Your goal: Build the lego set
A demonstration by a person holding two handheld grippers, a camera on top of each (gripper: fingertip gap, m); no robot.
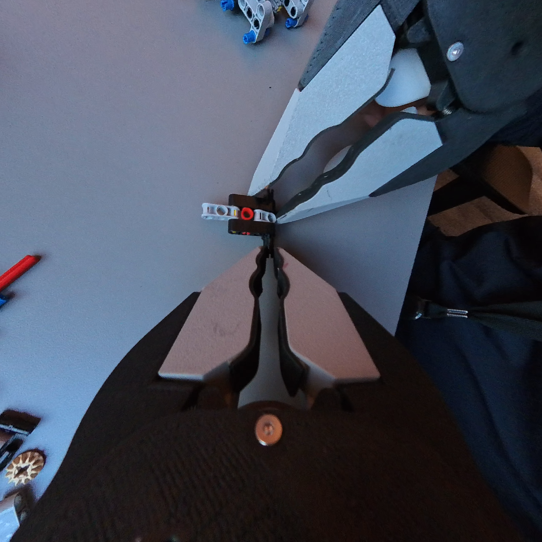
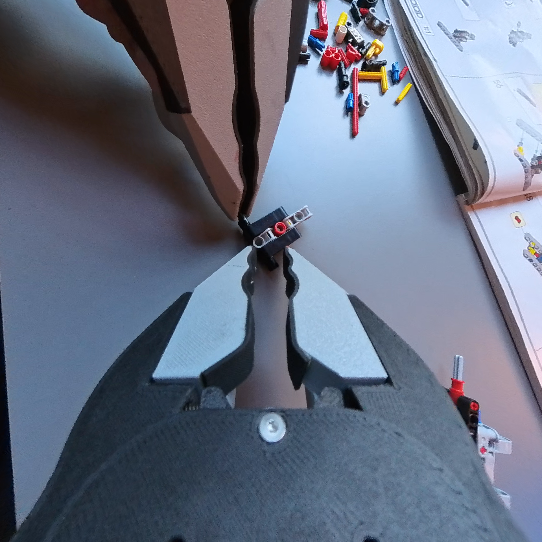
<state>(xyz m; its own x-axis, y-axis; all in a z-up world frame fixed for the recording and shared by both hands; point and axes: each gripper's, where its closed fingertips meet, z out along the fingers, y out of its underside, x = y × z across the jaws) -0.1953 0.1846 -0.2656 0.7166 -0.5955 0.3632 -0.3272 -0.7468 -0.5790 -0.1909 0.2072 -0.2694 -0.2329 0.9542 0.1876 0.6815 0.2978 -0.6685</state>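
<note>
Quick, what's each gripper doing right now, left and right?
Left gripper: closed on a thin black pin sticking out of the small black brick assembly.
Right gripper: closed on that same assembly's black block.

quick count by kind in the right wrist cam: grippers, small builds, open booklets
grippers: 2 (left gripper, right gripper)
small builds: 2 (one at the fingertips, one at the right edge)
open booklet: 1
total: 5
</note>
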